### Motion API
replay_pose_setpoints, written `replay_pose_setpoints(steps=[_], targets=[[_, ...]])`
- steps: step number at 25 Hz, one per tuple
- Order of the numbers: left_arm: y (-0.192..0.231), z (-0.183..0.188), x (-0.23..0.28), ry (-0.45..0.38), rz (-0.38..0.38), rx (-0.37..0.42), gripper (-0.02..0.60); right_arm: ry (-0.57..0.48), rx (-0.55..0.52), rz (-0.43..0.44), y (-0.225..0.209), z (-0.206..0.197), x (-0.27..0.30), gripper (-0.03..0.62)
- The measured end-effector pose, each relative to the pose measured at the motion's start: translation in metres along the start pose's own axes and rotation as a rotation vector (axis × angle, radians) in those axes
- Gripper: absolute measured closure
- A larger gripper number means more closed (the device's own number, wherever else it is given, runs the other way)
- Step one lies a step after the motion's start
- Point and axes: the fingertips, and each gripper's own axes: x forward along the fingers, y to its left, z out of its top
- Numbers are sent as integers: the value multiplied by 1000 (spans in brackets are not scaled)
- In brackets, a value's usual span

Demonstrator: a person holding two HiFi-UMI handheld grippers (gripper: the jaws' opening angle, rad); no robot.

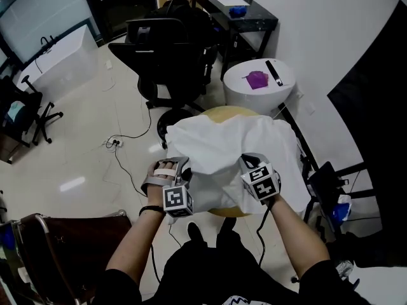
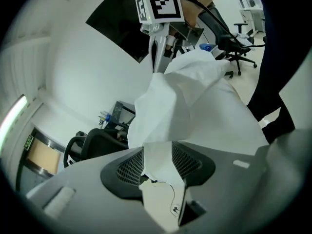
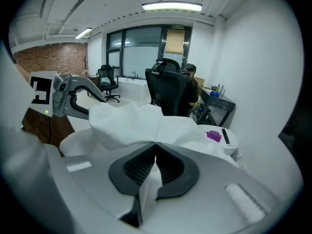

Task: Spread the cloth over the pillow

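Note:
A white cloth (image 1: 232, 146) lies rumpled over a round yellowish pillow (image 1: 230, 112) right in front of me. My left gripper (image 1: 184, 168) is at the cloth's near left edge, my right gripper (image 1: 245, 162) at its near right edge. In the left gripper view a bunched fold of the cloth (image 2: 195, 101) sits between the left gripper's (image 2: 158, 161) pads, which stand fairly wide apart on it. In the right gripper view the right gripper (image 3: 155, 161) is shut on a thin fold of the cloth (image 3: 131, 121). Between the two grippers the cloth rises in a crumpled ridge.
A round white side table (image 1: 238, 88) with a purple object (image 1: 257, 79) and a black remote stands just beyond the pillow. A black office chair (image 1: 166, 56) and a seated person at a dark desk (image 1: 251, 18) are farther back. A brown chair (image 1: 67, 246) is near left; a cable (image 1: 124, 164) crosses the floor.

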Motion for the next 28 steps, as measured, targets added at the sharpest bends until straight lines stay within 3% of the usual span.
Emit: replay_pose_setpoints(steps=[3, 5, 9, 10, 15, 21, 24, 27, 28], targets=[[4, 7, 0, -13, 37, 58, 400, -2, 9, 15, -3, -4, 5, 582], [8, 11, -2, -34, 57, 52, 388, -5, 14, 23, -6, -6, 8, 582], [10, 16, -14, -97, 8, -176, 387, -6, 27, 29, -10, -7, 12, 582], [9, 16, -17, -102, 7, -200, 387, -6, 26, 32, -11, -7, 13, 582], [-15, 29, -27, -140, 23, 12, 387, -6, 22, 46, -12, -7, 14, 582], [-39, 46, -30, -196, -13, 106, 389, -2, 24, 49, -10, -10, 14, 582], [-55, 53, -31, -215, -60, 145, 472, -3, 17, 46, -8, -9, 12, 582], [-57, 52, -32, -212, -69, 137, 573, -9, 10, 47, -6, -7, 9, 582], [-57, 51, -32, -210, -70, 130, 581, -13, 6, 48, -4, -6, 7, 582]])
